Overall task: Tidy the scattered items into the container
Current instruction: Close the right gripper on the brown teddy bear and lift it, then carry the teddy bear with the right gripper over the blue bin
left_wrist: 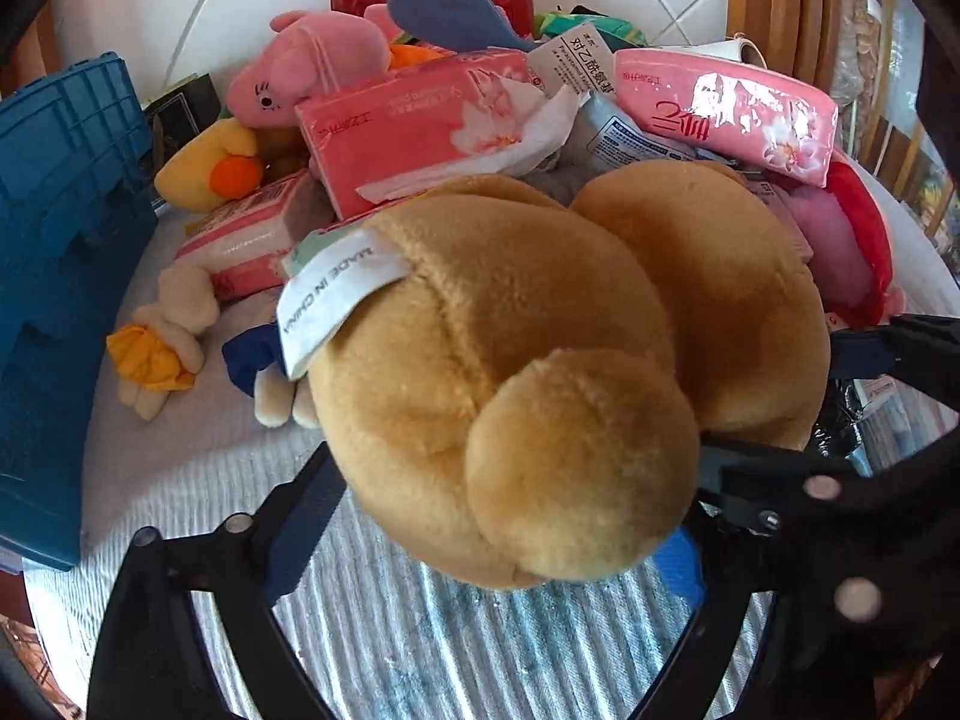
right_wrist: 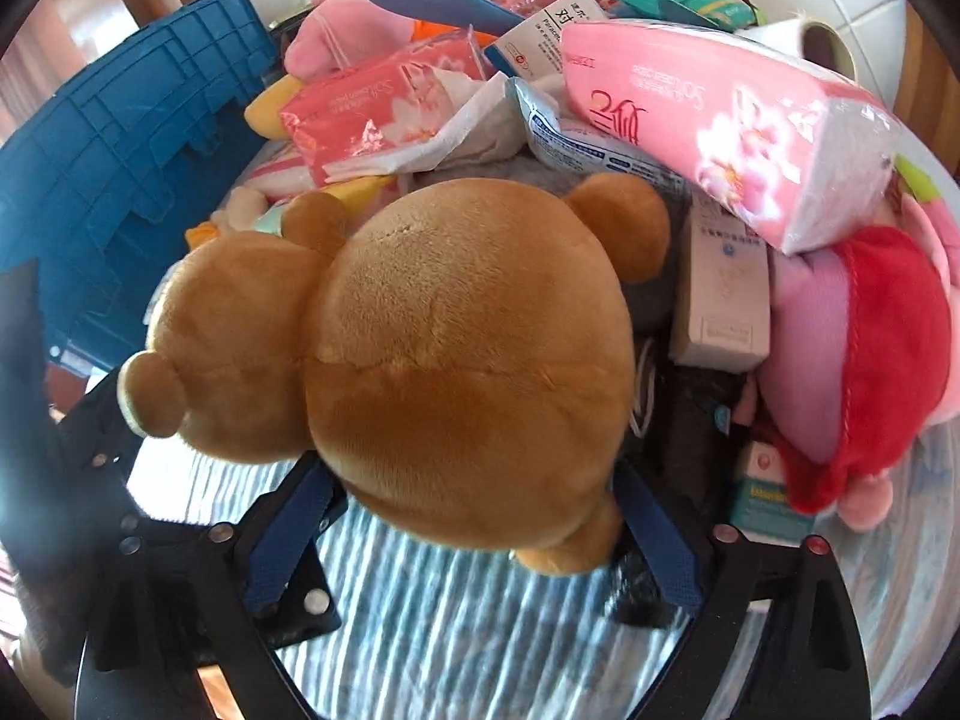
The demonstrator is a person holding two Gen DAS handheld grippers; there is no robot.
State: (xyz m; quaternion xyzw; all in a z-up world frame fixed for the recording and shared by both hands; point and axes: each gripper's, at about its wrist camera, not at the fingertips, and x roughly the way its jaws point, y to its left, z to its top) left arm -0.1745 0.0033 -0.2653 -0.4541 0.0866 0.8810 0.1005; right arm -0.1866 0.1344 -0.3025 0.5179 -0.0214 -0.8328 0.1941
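Filling frame centre: tan plush teddy bear (left_wrist: 540, 372), round-eared, short-piled, white "MADE IN CHINA" tag (left_wrist: 336, 300) at its seam. Clamped at both ends by left gripper (left_wrist: 492, 516) and right gripper (right_wrist: 474, 516). Ribbed blue plastic crate (right_wrist: 120, 168) at left.

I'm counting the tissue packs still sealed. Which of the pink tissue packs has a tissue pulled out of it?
The salmon-pink pack lying below the pink plush, left of centre: a white tissue sticks out of it. The lighter pink pack at right looks sealed.
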